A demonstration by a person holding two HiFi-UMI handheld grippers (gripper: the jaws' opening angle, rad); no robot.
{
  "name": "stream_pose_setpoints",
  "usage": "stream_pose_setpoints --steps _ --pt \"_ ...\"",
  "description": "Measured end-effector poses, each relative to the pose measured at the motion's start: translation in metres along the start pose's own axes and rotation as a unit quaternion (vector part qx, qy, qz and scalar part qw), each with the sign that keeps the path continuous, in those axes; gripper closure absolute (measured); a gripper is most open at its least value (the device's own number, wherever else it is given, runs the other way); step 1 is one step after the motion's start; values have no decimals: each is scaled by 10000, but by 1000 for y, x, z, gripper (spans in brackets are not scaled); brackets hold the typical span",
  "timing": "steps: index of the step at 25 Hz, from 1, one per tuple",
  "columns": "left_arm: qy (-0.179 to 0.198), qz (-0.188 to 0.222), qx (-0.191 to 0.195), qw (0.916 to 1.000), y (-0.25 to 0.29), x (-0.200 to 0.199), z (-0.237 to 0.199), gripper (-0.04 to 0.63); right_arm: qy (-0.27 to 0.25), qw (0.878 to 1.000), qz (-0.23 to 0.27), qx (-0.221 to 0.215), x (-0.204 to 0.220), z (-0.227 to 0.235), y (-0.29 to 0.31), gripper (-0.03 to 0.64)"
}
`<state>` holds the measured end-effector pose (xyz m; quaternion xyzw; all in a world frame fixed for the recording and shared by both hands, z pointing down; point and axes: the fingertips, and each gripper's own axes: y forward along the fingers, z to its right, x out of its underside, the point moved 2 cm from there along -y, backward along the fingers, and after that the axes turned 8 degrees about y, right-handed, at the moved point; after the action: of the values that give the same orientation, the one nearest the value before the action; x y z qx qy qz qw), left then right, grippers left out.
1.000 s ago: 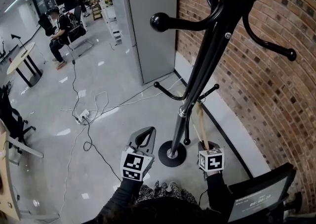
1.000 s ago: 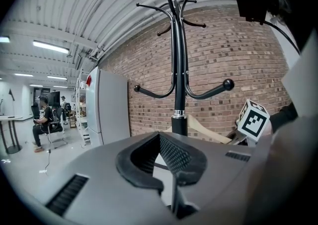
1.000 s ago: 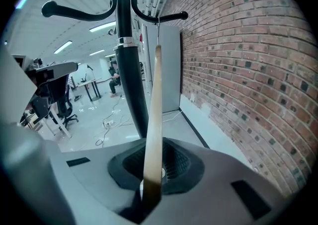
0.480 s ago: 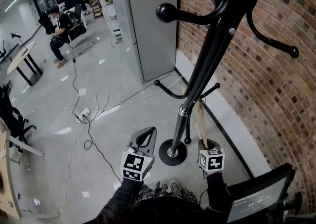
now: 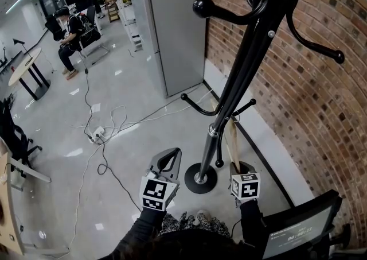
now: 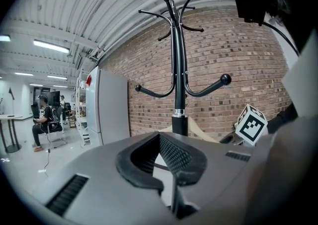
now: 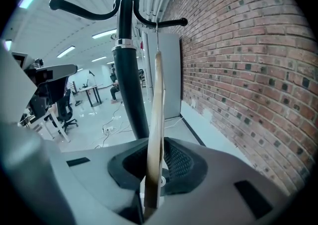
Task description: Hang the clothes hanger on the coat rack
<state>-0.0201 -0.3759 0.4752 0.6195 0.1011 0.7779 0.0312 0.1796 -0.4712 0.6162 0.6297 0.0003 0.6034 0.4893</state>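
The right gripper's [image 7: 153, 164] jaws clamp the wooden hanger [image 7: 156, 100], its hook up by the coat rack's [image 5: 241, 75] low peg [image 7: 171, 20], and the left gripper's [image 6: 160, 142] jaws sit together, empty; if it's released before that hook truly catches, it'd clatter to the floor [image 5: 114, 132].

Both my arms sit low in front of me, dark sleeves [image 5: 141, 225] showing, with the left gripper [image 5: 172, 154] and right gripper [image 5: 237, 167] apart, side by side, pointing away from my body. The left's jaws meet at the tips with nothing between them. The right is clamped on the clothes hanger [image 7: 155, 119], which stands edge-on between its pads.
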Motion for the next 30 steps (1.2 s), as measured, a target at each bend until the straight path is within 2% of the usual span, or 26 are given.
stream_pose_setpoints --steps 9,17,24,30 --pt "8 7 52 10000 2 1 -1 588 -6 10000 37 61 0 0 0 572" --pt "14 56 131 9999 3 -2 -3 588 -2 9994 348 24 -13 -3 -9 548" --pt "26 155 253 9996 0 -4 -5 588 -204 9963 830 34 -37 -12 -31 474" --pt "36 261 387 9989 -9 -7 -11 588 -167 9916 1264 224 -59 -22 -58 474"
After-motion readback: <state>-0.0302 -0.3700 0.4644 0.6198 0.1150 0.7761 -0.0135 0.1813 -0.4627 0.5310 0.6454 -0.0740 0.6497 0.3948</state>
